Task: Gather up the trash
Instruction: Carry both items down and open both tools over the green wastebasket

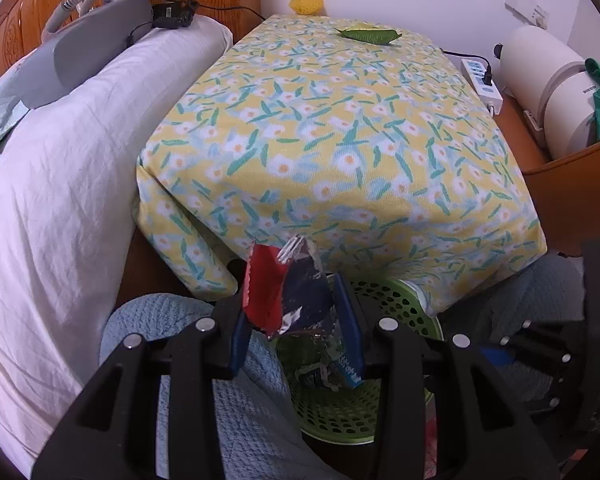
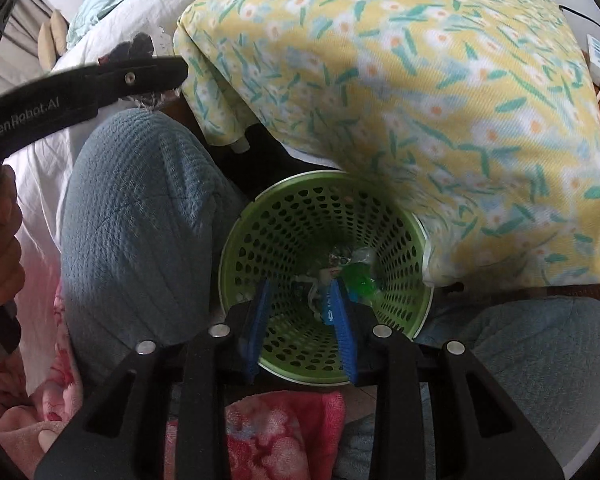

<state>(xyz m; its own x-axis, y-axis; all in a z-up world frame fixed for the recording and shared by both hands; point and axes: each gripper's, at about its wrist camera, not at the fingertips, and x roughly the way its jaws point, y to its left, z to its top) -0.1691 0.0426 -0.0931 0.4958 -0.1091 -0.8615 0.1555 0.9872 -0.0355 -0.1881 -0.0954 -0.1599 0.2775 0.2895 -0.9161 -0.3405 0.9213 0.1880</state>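
Both hand-held grippers hang over a green perforated basket [image 2: 400, 216] that stands on the floor between the person's knees, against the drooping edge of a yellow floral cloth [image 1: 340, 128] that covers the table. Left hand-held gripper [image 1: 296, 332] pinches a crumpled wrapper [image 1: 288, 292], red on one side and dark with silver creases on the other; its blue pads press on the wrapper from both sides, and the wrapper sticks up above the fingertips, just over the near rim of the basket. Seen from the right wrist, that same gripper reaches in from the left with the wrapper at its tip, off to the upper left of the basket and beyond the knee in blue-grey waffle fabric [image 2: 140, 216].

Right hand-held gripper [image 2: 304, 332] points down into the basket's mouth with its blue pads spread apart and nothing between them. Below it, at the bottom of the basket, lies loose trash [image 2: 352, 276]: a bright green piece, some clear film and bits of printed packet.

On the far end of the table a green leaf-shaped wrapper [image 1: 370, 35] lies on the cloth, well apart from both grippers. A white pillow [image 1: 80, 140] lies left of the table, and a white power strip [image 1: 482, 84] sits to its right.
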